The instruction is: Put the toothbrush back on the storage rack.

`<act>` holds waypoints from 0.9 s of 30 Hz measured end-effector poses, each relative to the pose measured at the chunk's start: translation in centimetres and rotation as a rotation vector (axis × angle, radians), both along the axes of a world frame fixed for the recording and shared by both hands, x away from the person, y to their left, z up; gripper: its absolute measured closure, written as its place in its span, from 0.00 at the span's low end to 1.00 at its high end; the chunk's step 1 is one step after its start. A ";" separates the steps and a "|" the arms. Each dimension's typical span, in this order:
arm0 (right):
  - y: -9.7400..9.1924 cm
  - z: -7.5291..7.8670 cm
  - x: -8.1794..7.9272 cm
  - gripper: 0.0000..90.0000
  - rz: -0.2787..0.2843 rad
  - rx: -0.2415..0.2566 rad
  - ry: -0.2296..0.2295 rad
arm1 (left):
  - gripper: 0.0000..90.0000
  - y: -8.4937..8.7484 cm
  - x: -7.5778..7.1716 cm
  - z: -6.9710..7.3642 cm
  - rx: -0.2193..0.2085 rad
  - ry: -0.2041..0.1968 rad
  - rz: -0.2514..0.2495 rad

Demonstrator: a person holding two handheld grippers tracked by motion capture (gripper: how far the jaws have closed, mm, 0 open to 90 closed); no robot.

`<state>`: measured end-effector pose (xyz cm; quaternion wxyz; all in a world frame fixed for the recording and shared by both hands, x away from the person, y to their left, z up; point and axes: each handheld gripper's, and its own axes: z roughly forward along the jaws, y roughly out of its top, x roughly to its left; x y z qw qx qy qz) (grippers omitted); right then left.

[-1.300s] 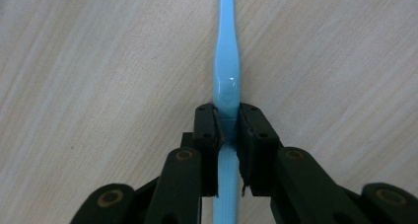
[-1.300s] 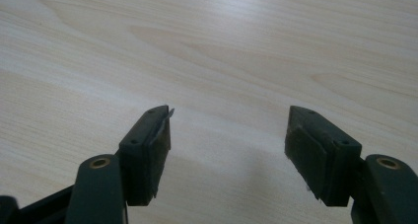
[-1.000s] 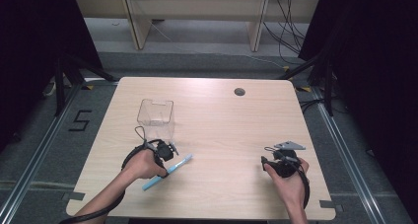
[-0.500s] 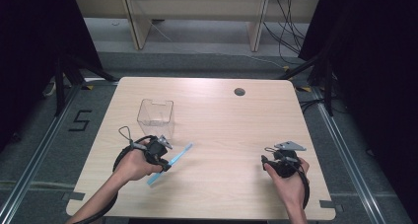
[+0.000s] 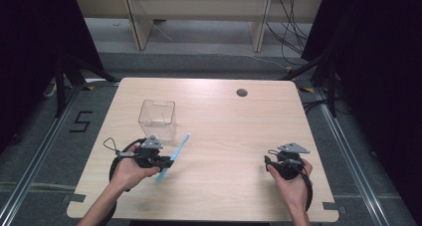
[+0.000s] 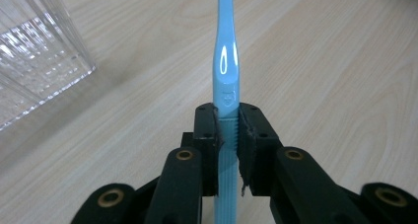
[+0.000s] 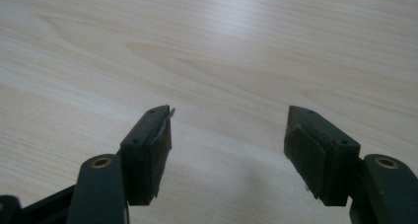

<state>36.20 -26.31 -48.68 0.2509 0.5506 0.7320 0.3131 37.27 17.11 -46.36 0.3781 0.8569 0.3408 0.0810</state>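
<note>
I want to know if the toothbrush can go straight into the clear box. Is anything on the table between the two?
Nothing visible is. The left gripper is shut on the blue toothbrush, whose far end points up past the clear box; bare table lies between them. The box's near wall has to be cleared from above.

The left gripper (image 5: pixel 166 162) is carrying the light blue toothbrush (image 5: pixel 174 157) leftward, swinging its far end up toward the clear plastic container (image 5: pixel 157 119).
</note>
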 end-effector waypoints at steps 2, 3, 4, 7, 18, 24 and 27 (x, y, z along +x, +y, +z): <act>-0.1 0.1 0.1 0.40 0.016 -0.003 -0.020 | 0.87 0.2 0.0 -0.1 -0.026 -0.025 0.012; -0.2 0.3 0.0 0.40 0.012 -0.031 -0.022 | 0.87 0.3 -0.1 -0.1 -0.044 -0.048 0.025; -0.1 0.3 -0.1 0.40 0.014 -0.020 -0.025 | 0.87 0.4 -0.1 -0.1 -0.054 -0.060 0.030; -0.1 0.3 -0.1 0.40 0.013 -0.027 -0.055 | 0.87 0.5 -0.4 -0.3 -0.102 -0.088 0.048; 0.5 -0.3 -0.3 0.40 0.039 -0.045 -0.102 | 0.87 1.0 -1.0 -0.6 -0.235 -0.161 0.077; 0.9 -0.7 -0.3 0.40 0.056 -0.051 -0.123 | 0.87 1.3 -1.4 -0.6 -0.296 -0.229 0.110; 1.1 -0.9 -0.3 0.40 0.062 -0.063 -0.138 | 0.87 1.8 -1.4 -0.6 -0.332 -0.258 0.122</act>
